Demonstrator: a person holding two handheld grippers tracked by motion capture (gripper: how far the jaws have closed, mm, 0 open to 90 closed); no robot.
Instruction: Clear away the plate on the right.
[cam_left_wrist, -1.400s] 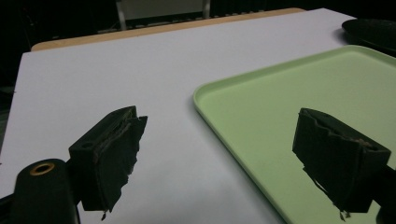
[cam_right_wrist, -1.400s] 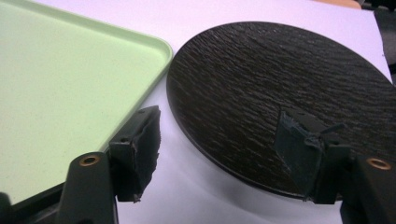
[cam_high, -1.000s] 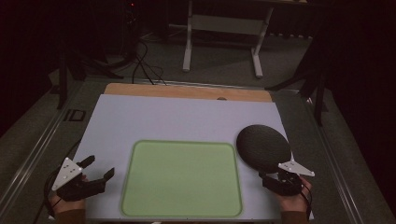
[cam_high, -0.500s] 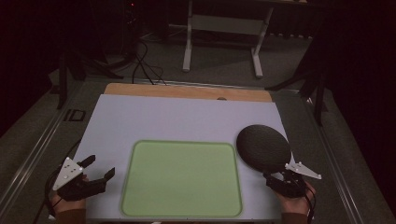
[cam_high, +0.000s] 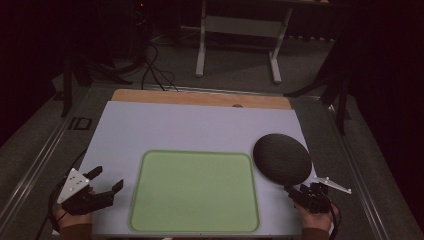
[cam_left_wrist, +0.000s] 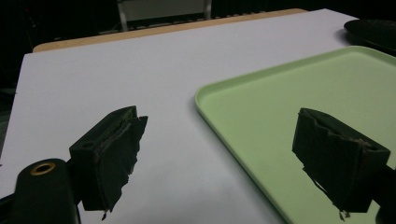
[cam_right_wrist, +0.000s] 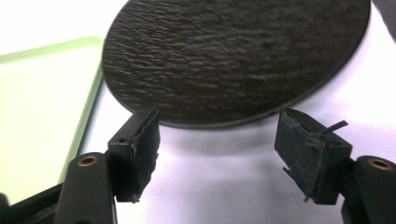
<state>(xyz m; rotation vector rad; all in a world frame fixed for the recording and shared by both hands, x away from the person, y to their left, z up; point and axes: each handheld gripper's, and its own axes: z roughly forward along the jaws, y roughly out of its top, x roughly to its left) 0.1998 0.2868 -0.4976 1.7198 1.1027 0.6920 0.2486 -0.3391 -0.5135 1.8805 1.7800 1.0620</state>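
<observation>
while my left gripper (cam_high: 107, 181) is idling wide open, i'm holding the right gripper (cam_right_wrist: 217, 154) open before the dark plate (cam_right_wrist: 233, 56).

Dim high view, surroundings near black, white table (cam_high: 200, 127) evenly lit from above; gripper views brighter, near jaws soft-focused, a soft shadow under the dark plate (cam_right_wrist: 233, 56), glare-free.

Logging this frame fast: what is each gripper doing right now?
Left gripper: open, holding nothing, beside the green tray.
Right gripper: open, holding nothing, just short of the dark plate.
</observation>
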